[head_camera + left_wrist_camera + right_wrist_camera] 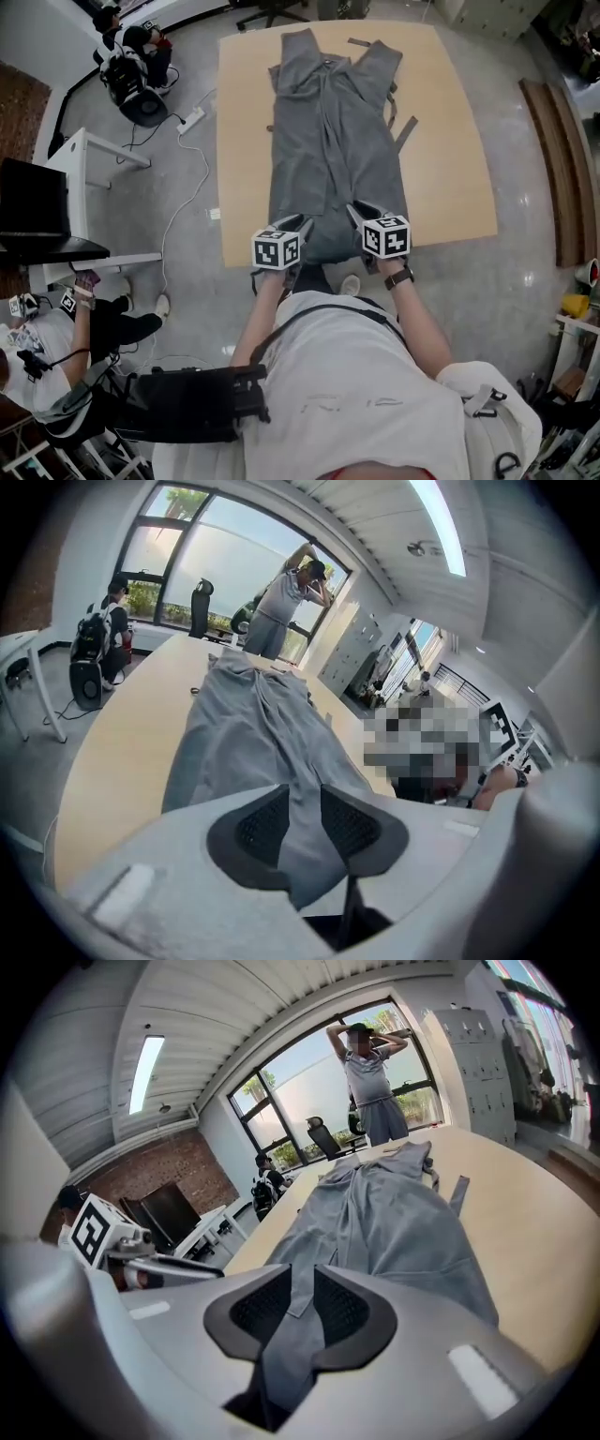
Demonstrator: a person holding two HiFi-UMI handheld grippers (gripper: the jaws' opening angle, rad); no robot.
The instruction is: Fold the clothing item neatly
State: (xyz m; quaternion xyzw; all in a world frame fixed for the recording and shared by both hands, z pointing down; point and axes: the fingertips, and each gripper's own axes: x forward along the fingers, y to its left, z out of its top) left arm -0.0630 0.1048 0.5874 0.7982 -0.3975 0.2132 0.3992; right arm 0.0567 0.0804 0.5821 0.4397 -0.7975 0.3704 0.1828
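A grey garment (328,141) lies lengthwise on the wooden table (441,141), its two legs pointing away from me and its near end at the table's front edge. My left gripper (298,225) is at the near left corner of that end. In the left gripper view grey cloth (253,733) fills the gap between the pads of the left gripper (305,822). My right gripper (361,217) is at the near right corner. In the right gripper view a bunched fold of the garment (394,1222) is pinched between the pads of the right gripper (302,1302).
A person (281,597) stands at the table's far end, also in the right gripper view (370,1082). Loose grey straps (405,129) lie beside the garment on the right. A white desk (84,150) and a seated person (131,56) are to the left.
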